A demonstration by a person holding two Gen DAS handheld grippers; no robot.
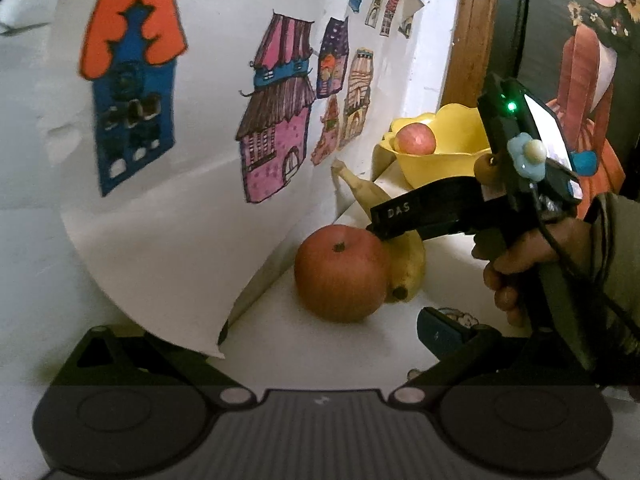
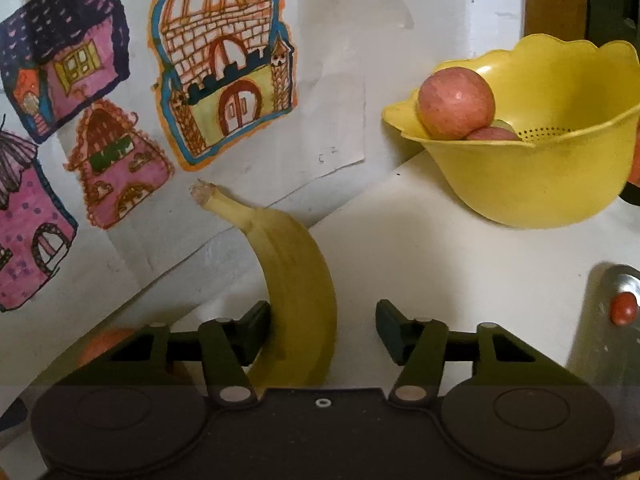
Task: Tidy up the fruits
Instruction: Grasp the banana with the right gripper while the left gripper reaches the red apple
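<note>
Banana (image 2: 296, 280): lies on the white surface (image 2: 420, 264) between the spread fingers of the right gripper (image 2: 322, 330), stem pointing away toward the wall. The left finger pad touches or nearly touches its side; the right pad stands clear. Jaws wide, nothing gripped yet.

Loose apple (image 1: 340, 274): rests against the banana, just ahead of the left gripper (image 1: 324, 336). Only one of that gripper's fingers shows plainly, the other being hidden behind a curled paper sheet (image 1: 168, 240); it looks spread and holds nothing.

Yellow bowl (image 2: 540, 184): ahead and to the right of the right gripper, already holding at least two apples.

Assessment: partly done. Banana and one apple remain outside the bowl; closing on the banana appears to be the step in hand.
</note>
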